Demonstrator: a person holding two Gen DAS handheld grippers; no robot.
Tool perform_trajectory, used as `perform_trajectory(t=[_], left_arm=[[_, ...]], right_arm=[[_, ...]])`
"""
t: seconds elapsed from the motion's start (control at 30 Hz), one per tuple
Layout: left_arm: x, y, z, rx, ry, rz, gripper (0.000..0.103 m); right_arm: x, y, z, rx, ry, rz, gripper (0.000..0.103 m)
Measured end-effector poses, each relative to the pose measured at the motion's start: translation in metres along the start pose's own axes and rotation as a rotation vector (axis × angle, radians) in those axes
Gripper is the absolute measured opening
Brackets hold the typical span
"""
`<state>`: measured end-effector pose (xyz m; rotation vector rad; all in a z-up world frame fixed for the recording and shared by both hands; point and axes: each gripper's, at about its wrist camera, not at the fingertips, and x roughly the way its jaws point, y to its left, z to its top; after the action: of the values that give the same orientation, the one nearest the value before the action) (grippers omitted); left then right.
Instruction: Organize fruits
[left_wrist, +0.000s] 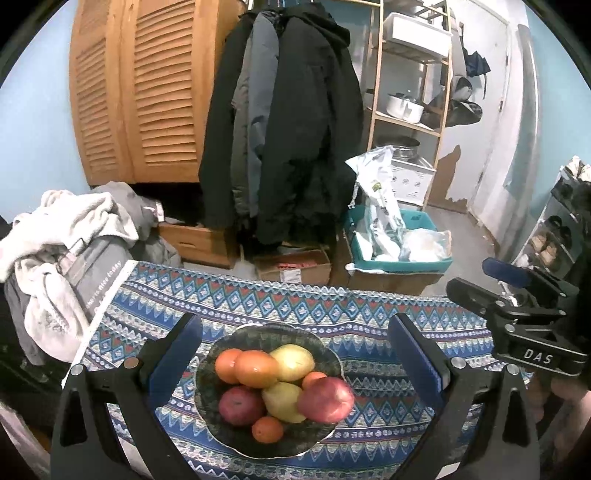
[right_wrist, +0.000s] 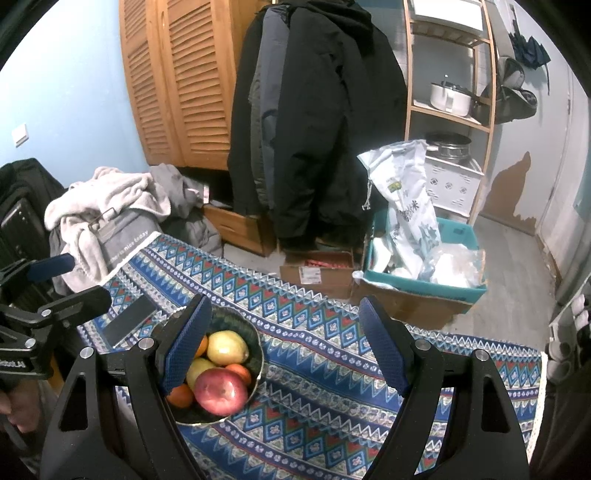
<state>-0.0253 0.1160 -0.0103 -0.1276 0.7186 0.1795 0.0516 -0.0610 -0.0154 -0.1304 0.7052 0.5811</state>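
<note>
With both hand-held grippers, left (left_wrist: 295, 354) and right (right_wrist: 284, 347), spread wide and empty, the red apple (left_wrist: 325, 399) at the bowl's (left_wrist: 221, 354) four o'clock looked firm, smooth, probably slippery, best pinched across its middle.

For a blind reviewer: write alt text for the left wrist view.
A dark bowl of apples, oranges and yellow pears sits on a blue patterned tablecloth, framed by the open, empty left gripper. The right gripper shows at right.

Left wrist view: angled down, close over fruit bowl (left_wrist: 269, 387), facing hanging coats (left_wrist: 284, 122). Right wrist view: same heading, offset rightward. Shared: bowl, patterned tablecloth (right_wrist: 314, 332).
</note>
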Motion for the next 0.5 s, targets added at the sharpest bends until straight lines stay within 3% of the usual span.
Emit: perform_trajectory(t=[0.5], left_arm=[[-0.0004,0.0013,0.0014,-0.004,0.012,0.025,0.102]], right_arm=[[0.0001,-0.0024,-0.001,-0.004,0.002,0.0,0.081]])
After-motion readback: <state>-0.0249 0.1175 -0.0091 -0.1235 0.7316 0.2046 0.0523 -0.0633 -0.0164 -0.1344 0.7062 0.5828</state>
